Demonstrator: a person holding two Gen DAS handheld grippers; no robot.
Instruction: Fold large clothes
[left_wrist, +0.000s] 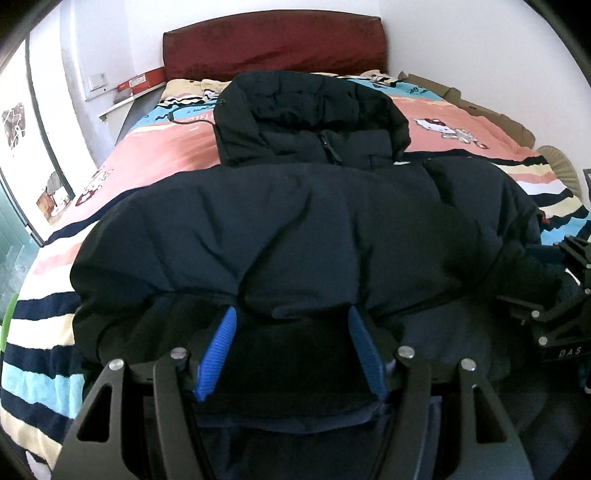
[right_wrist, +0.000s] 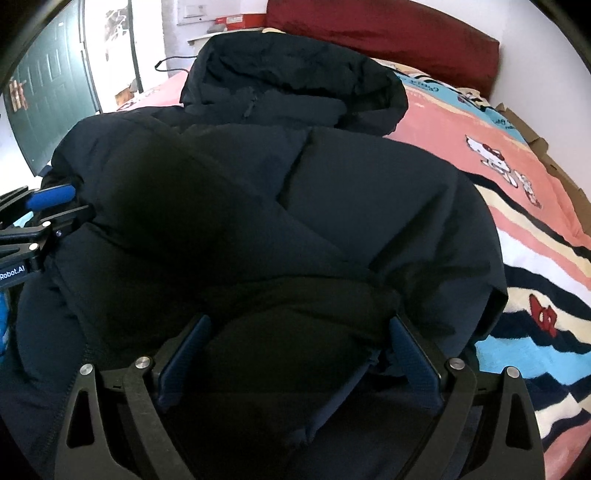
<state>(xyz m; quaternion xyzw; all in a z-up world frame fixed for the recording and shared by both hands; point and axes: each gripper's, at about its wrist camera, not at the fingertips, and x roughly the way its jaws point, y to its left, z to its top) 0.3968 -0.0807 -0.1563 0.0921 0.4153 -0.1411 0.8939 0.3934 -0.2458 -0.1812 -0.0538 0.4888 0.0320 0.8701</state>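
A large dark navy puffer jacket (left_wrist: 295, 221) lies on the bed, hood (left_wrist: 306, 110) toward the headboard, its lower part folded up over the body. My left gripper (left_wrist: 291, 317) is open with its blue fingers (left_wrist: 221, 343) wide apart, and the jacket's near fold bulges between them. My right gripper (right_wrist: 299, 325) is open too, its fingers (right_wrist: 413, 358) spread around the jacket (right_wrist: 295, 206) at its near right side. The left gripper shows in the right wrist view (right_wrist: 51, 199) at the jacket's left edge. The right gripper's body shows in the left wrist view (left_wrist: 561, 317).
The bed has a striped pink, blue and cream cartoon blanket (left_wrist: 147, 155) (right_wrist: 517, 206). A dark red headboard (left_wrist: 273, 48) stands at the far end. A shelf with a red box (left_wrist: 140, 83) is on the left wall. A green door (right_wrist: 48, 96) is further left.
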